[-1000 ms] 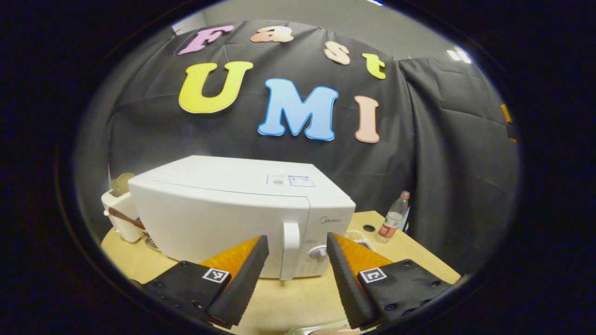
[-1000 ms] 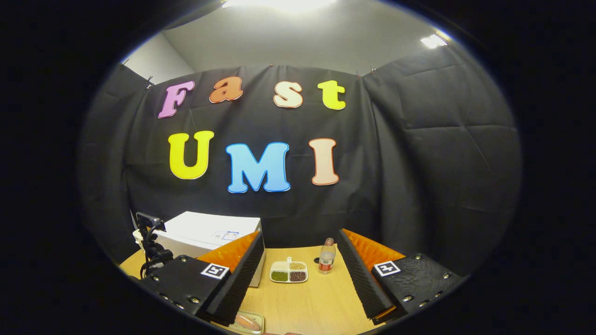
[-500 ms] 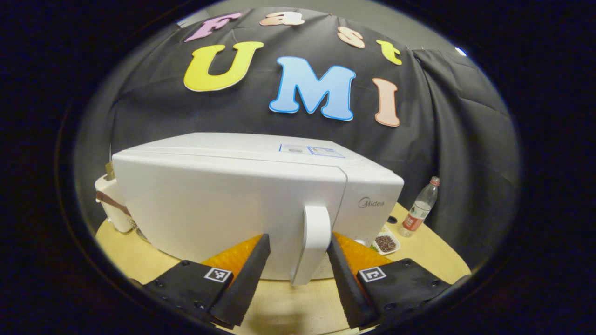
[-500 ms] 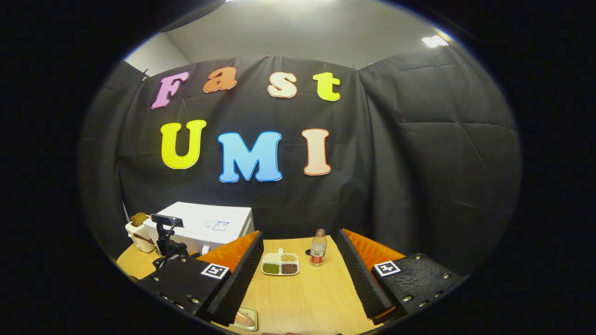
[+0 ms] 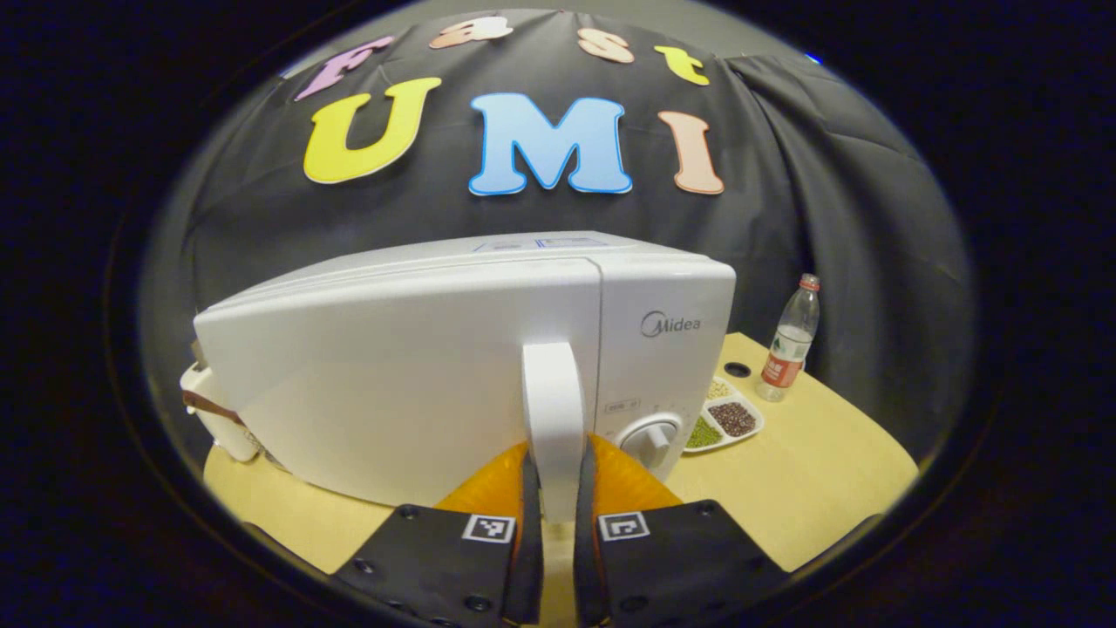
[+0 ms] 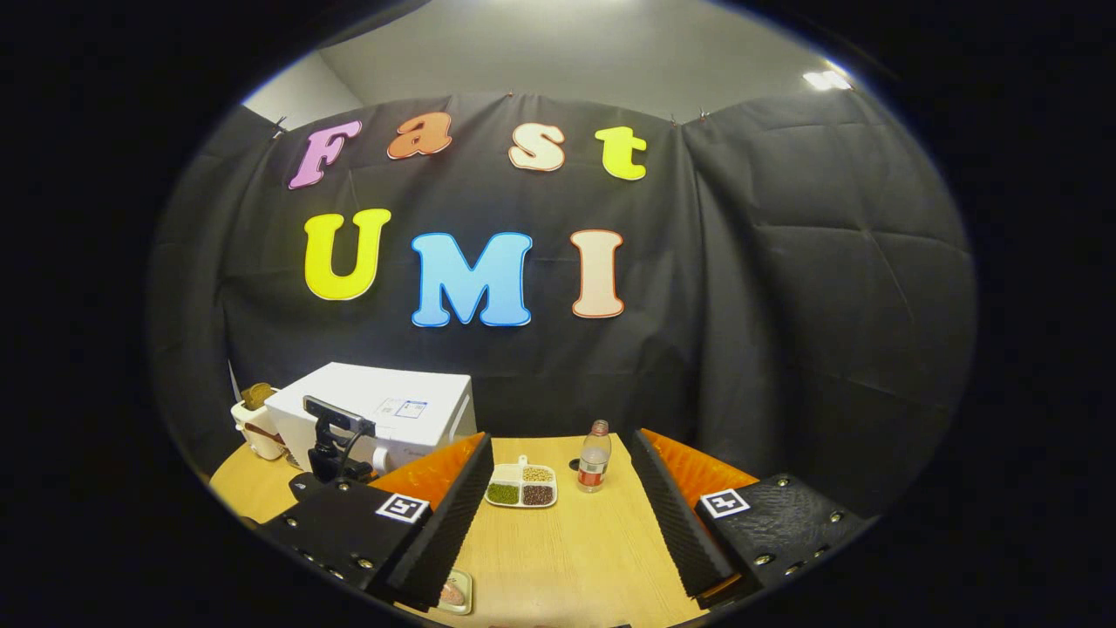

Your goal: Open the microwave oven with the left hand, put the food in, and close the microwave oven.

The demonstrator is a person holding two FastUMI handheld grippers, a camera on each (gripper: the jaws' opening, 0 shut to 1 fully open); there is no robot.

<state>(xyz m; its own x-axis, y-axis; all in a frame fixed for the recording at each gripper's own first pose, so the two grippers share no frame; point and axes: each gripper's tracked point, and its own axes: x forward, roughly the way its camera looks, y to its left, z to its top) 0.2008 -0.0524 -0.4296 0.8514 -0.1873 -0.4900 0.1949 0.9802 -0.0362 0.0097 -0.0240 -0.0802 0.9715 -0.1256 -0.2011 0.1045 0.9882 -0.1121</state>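
We see a booth hung with black cloth (image 6: 785, 288), creased in long folds and clipped along its top edge; above it a plain grey wall (image 6: 558, 52) rises to a ceiling light (image 6: 824, 80) glowing at the upper right; below, a light wooden table (image 6: 575, 558) with a rounded edge fills the foreground; a small round hole (image 5: 737, 369) pierces its top.

Left tool (image 5: 555, 488) now clamped on door handle (image 5: 553, 419)
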